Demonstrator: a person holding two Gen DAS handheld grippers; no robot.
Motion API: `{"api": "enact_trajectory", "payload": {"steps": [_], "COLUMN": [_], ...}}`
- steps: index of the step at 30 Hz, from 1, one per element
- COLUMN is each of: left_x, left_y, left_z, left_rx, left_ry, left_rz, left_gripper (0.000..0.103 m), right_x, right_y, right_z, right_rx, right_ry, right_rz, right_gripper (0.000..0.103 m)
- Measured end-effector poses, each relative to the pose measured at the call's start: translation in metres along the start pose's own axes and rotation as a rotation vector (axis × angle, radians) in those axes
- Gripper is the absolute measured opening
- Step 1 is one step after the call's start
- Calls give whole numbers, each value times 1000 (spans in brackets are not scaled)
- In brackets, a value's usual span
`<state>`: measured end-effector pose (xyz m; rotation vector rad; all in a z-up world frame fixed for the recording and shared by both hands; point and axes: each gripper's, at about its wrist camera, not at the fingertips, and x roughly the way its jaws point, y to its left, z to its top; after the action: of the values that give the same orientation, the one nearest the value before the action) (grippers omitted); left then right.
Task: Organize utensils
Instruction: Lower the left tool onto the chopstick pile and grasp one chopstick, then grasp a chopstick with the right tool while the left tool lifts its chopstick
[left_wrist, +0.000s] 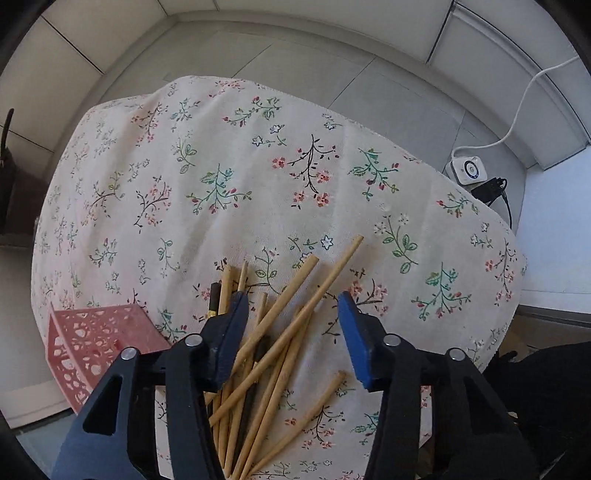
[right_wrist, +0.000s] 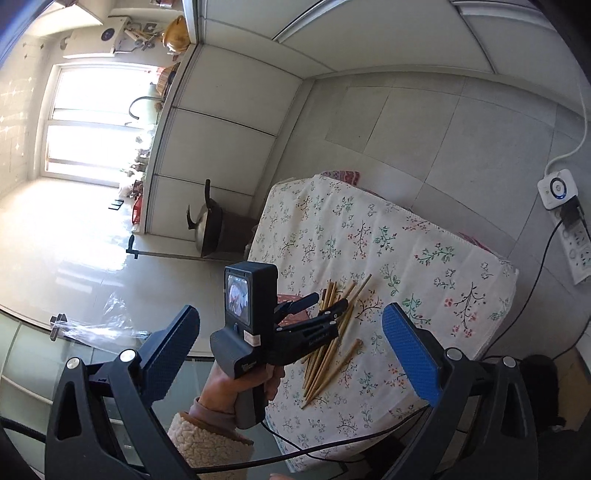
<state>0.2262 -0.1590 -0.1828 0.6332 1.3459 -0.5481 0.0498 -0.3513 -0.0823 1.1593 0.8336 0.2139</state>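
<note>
Left wrist view: my left tool (left_wrist: 291, 314) points down over the chopsticks (left_wrist: 280, 343) on the flowered worktop (left_wrist: 221, 177). Its pads are apart, with sticks lying between them, not squeezed. A pink basket (left_wrist: 92, 339) sits just left of it. My right tool (right_wrist: 291, 332) is wide open, holding nothing, back from the pile.
</note>
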Motion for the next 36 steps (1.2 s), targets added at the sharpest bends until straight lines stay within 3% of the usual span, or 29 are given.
{"api": "enact_trajectory", "payload": {"steps": [2,10,13,16,20,23,29,31,34,36], "left_x": [7,34,30,21,-16,-64,-139,-155,-173,-183], "left_y": [0,4,8,11,22,29,29,31,41,46], "left_z": [5,9,3,-8,-33,-69,-158,-181,-216,-227], "left_rx": [14,23,-4,-21,-105,-178,-332,-391,-464,-480], "left_ry": [21,87,44,-24,-154,-283,-510,-575,-676,-718], "left_rz": [-10,-17,-40,-2,-17,-33,-93,-111,-147,-145], "left_gripper": [34,21,17,11,7,7,7,7,7,7], "right_x": [0,-1,4,17,43,76,141,159,183,196], "right_y": [-6,-14,-17,-19,-31,-24,-5,-6,-13,-14], "right_z": [3,8,7,6,0,-1,-9,-9,-8,-9], "right_rx": [26,23,37,39,75,37,-77,-80,-44,-25], "right_ry": [11,-25,-17,23,79,112,204,214,251,259], "right_rz": [0,-70,-71,-91,-167,-278,-380,-411,-430,-455], "right_gripper": [96,96,96,96,96,96,91,87,68,49]}}
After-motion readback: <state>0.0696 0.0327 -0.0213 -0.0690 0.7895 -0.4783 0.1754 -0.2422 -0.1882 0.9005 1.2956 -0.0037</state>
